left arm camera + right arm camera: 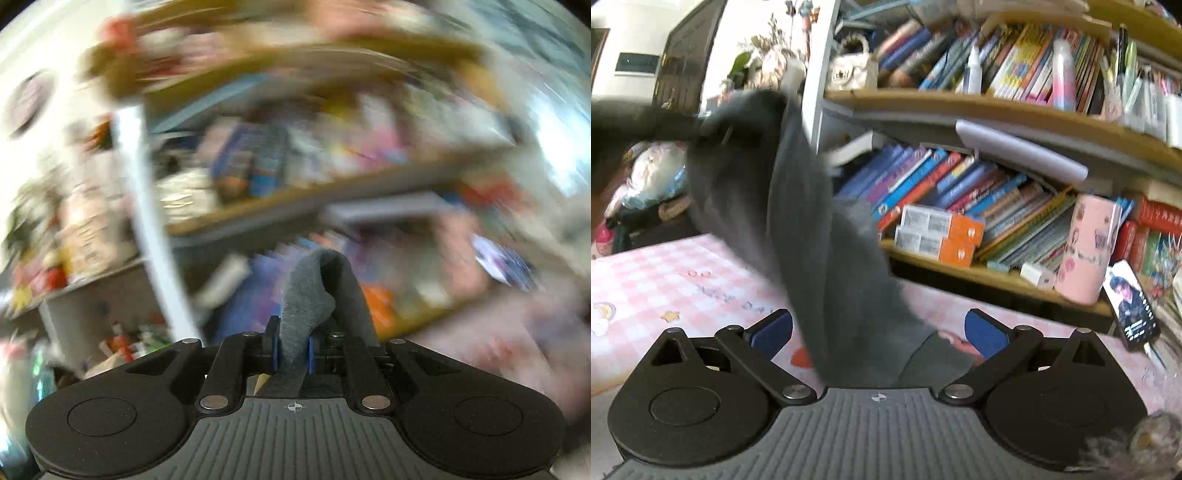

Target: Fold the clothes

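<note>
A dark grey garment hangs in the air over a pink checked tabletop. My left gripper is shut on a fold of the grey garment, which rises between its blue pads; that view is heavily blurred. In the right wrist view the left gripper appears at upper left, holding the garment's top. My right gripper is open, its blue pads wide apart on either side of the hanging cloth, which drapes down between them. The garment's lower part is hidden behind the gripper body.
A wooden bookshelf full of books stands close behind the table. Orange-and-white boxes, a pink cup and a phone sit on its lower shelf. A white upright post stands at the shelf's left.
</note>
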